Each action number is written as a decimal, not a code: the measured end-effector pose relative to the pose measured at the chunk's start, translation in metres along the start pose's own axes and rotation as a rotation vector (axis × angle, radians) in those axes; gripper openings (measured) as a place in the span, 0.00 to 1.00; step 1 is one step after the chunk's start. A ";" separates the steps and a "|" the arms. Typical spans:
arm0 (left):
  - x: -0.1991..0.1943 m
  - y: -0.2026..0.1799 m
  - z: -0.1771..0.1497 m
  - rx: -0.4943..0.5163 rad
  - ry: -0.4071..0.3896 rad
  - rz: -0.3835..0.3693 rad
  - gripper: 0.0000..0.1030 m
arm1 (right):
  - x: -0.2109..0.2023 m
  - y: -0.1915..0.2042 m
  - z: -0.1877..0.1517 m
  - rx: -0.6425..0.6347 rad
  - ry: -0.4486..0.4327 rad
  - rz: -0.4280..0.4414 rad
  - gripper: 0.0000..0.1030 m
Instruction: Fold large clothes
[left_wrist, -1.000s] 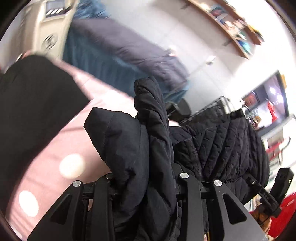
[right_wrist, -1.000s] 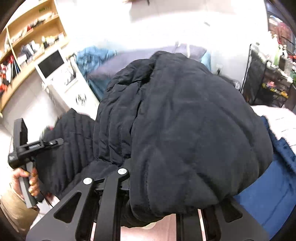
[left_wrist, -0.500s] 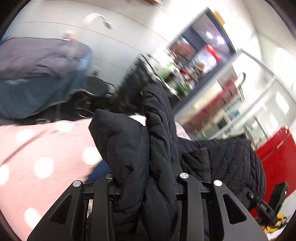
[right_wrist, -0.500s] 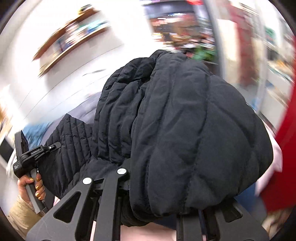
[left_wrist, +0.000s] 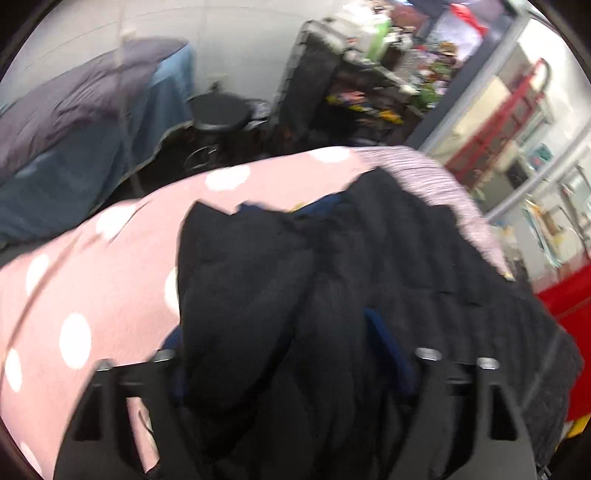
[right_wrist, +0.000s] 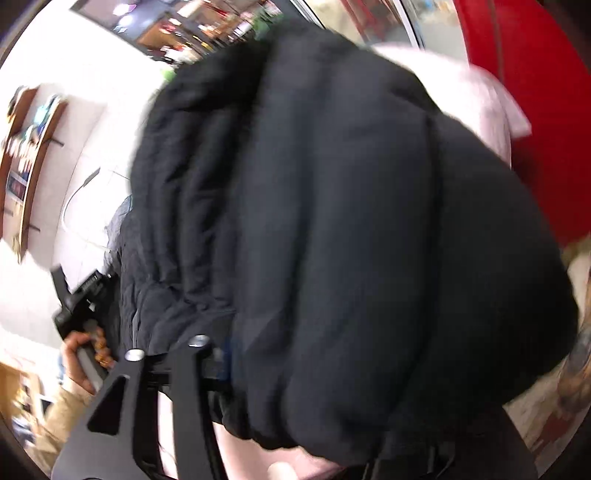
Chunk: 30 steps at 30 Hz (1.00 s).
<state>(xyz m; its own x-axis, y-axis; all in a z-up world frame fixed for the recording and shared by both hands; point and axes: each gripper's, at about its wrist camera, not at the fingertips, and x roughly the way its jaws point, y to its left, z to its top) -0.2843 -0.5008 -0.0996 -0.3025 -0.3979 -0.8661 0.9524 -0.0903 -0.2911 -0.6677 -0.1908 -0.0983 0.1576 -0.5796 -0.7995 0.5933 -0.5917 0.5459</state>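
A black quilted puffer jacket (left_wrist: 332, 288) is bunched between the fingers of my left gripper (left_wrist: 295, 376), which is shut on it above a pink bedspread with white dots (left_wrist: 103, 280). In the right wrist view the same jacket (right_wrist: 351, 229) fills most of the frame, and my right gripper (right_wrist: 295, 369) is shut on its padded bulk; the right finger is hidden by fabric. The left gripper's handle, held in a hand (right_wrist: 79, 325), shows at the left edge. Both views are motion-blurred.
A blue and grey covered bed (left_wrist: 74, 122) and a black round stool (left_wrist: 218, 110) stand beyond the pink bed. A cluttered dark rack (left_wrist: 354, 74) is at the back. A red object (right_wrist: 535, 92) is on the right. Wall shelves (right_wrist: 26, 147) are on the left.
Both grippers have swung round with the jacket: the left view now looks down on the pink bedspread with the jacket spread lower, and the right view has turned toward the red object.
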 end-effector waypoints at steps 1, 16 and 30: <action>-0.002 0.005 -0.006 -0.008 -0.007 0.002 0.89 | 0.002 0.000 0.000 0.013 0.017 0.016 0.61; -0.137 -0.024 -0.037 0.119 -0.295 0.093 0.94 | -0.092 -0.041 0.025 0.187 -0.035 -0.063 0.62; -0.105 -0.146 -0.119 0.446 -0.106 -0.011 0.94 | -0.040 0.139 0.010 -0.767 -0.148 -0.319 0.78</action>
<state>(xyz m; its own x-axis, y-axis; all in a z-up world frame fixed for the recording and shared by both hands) -0.3957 -0.3371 -0.0152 -0.3291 -0.4842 -0.8107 0.8793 -0.4701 -0.0762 -0.5994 -0.2550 0.0122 -0.1816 -0.5484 -0.8162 0.9720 -0.2257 -0.0646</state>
